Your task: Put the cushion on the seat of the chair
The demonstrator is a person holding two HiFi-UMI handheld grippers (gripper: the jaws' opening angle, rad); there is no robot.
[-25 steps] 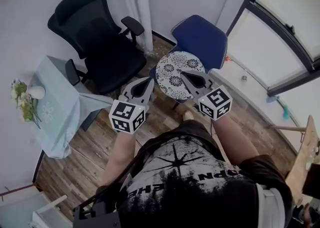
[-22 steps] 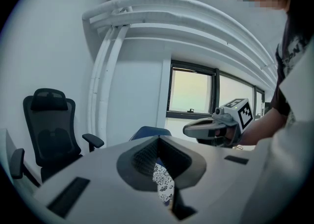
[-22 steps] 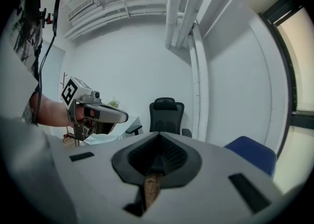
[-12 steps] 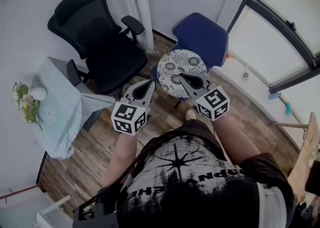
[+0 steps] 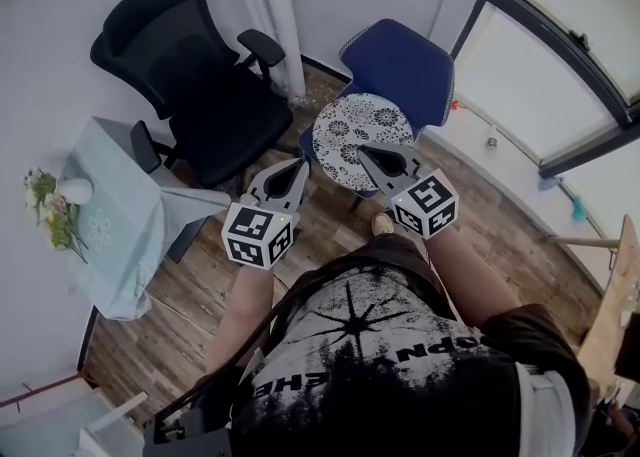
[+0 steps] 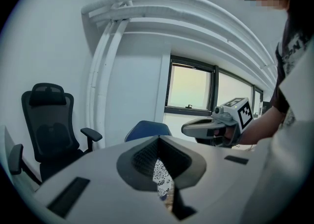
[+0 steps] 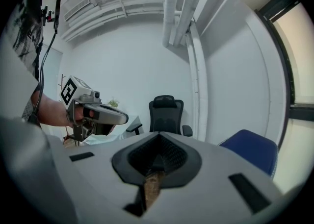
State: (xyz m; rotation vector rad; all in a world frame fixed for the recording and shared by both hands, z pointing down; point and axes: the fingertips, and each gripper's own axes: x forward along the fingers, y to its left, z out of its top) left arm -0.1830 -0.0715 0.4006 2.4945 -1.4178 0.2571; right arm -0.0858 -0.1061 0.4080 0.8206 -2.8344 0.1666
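Observation:
The round white cushion (image 5: 350, 130) with dark flower print hangs in the air in front of the blue chair (image 5: 400, 65), hiding most of its seat. My left gripper (image 5: 300, 161) is shut on the cushion's left edge; its own view shows printed fabric (image 6: 160, 174) in the slit between the jaws. My right gripper (image 5: 364, 152) is shut on the cushion's near edge, and a brownish strip (image 7: 153, 184) of it shows between the jaws. In the left gripper view the right gripper (image 6: 189, 129) is level beside the blue chair (image 6: 147, 129).
A black office chair (image 5: 190, 75) stands left of the blue one. Further left is a small table with a pale cloth (image 5: 110, 215) and a vase of flowers (image 5: 55, 200). White pipes (image 5: 280, 15) run up the corner. Windows (image 5: 570, 55) line the right side, over a wooden floor.

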